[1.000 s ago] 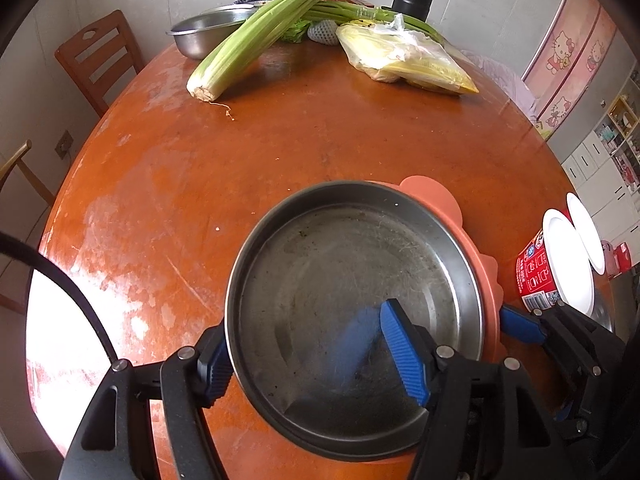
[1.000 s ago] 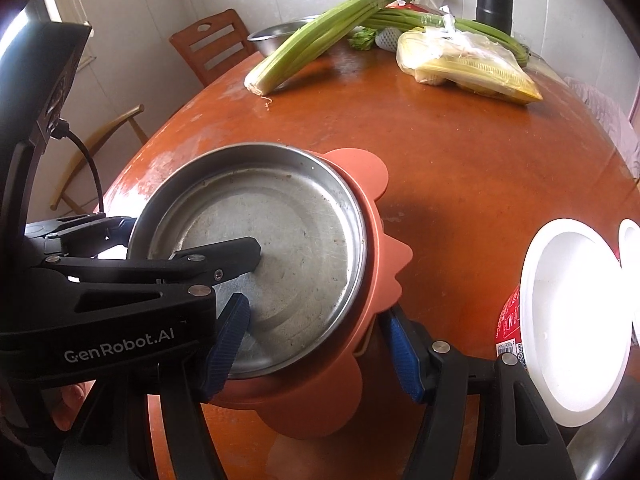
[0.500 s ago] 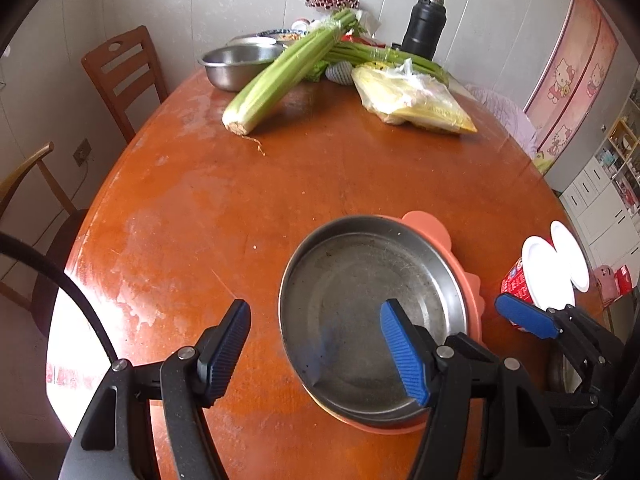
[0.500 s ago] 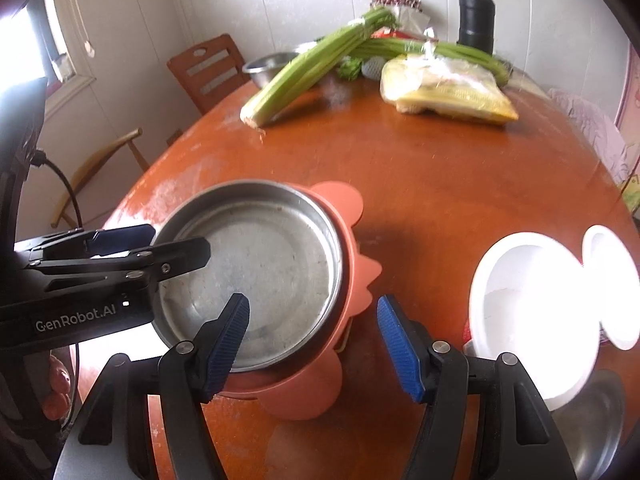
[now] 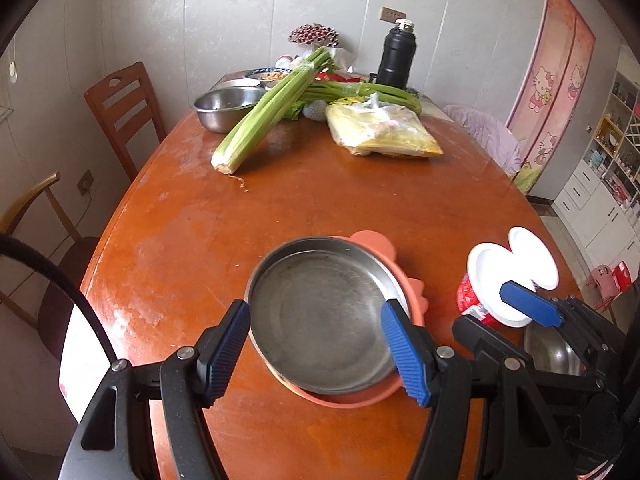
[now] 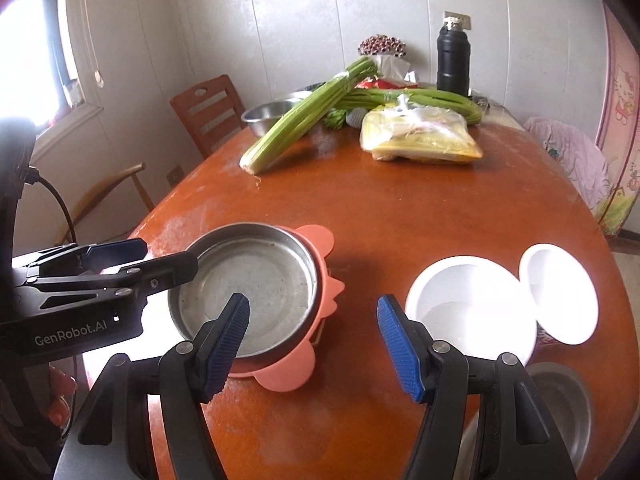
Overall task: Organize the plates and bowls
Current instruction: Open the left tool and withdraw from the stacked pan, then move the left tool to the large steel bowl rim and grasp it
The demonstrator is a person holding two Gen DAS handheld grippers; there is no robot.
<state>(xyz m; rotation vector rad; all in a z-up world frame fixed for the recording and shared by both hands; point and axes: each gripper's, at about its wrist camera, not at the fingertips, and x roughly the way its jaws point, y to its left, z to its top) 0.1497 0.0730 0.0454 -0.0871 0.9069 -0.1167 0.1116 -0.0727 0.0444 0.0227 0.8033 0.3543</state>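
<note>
Trouble from here would most likely come from the crowding at the near right of the round wooden table (image 6: pixel 400 208): the white-lidded red cup (image 6: pixel 468 304) stands just beyond the right gripper (image 6: pixel 314 334), and another steel bowl (image 6: pixel 560 404) sits half hidden under that gripper's right arm, so a careless sweep toward either could tip the cup or send the bowl over the table edge. A second risk, as I judge it, is the stack itself: the steel plate (image 5: pixel 324 312) rests inside the salmon-pink scalloped plate (image 5: pixel 416 300), slightly off to one side of it, and smooth metal on plastic may slide if the pink plate is nudged or lifted by one lip. Both grippers are wide apart and grasp nothing. The left gripper (image 5: pixel 316 342) hovers above the near side of the stack, its left finger over the steel rim's left edge and its right finger over the right edge, apparently clear of both. In the right wrist view the stack lies ahead and to the left of the right gripper, with that gripper's left finger over the steel plate's near rim and its right finger near the cup. Celery (image 5: pixel 272 112), a bagged yellow package (image 5: pixel 380 132), a black flask (image 5: pixel 396 56) and a steel mixing bowl (image 5: pixel 224 108) sit well apart at the far end.
</note>
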